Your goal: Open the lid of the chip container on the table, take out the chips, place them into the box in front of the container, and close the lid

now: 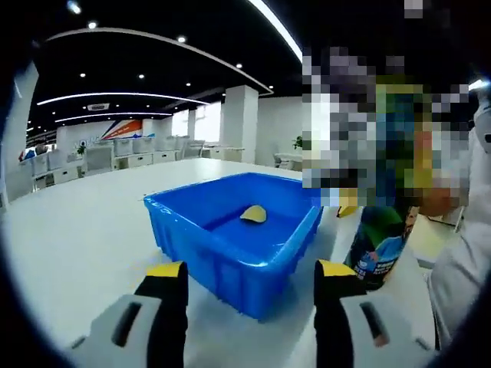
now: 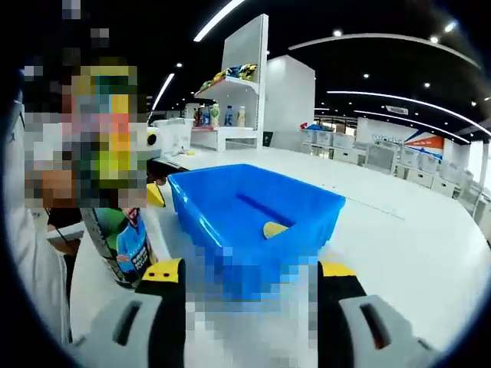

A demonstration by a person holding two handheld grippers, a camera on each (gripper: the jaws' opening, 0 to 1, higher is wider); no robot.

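Observation:
A blue plastic box sits on the white table straight ahead of my left gripper, which is open and holds nothing. One yellow chip lies on the box floor. To the right stands the chip container, a green and blue printed tube; its top and lid are not legible. In the right gripper view the box is ahead with the chip inside, and the container stands at left. My right gripper is open and empty, short of the box.
A white sleeve hangs beside the container, also at the left edge. A small yellow-tipped dark piece shows behind the container. The white table spreads wide around the box. Shelves and desks stand far behind.

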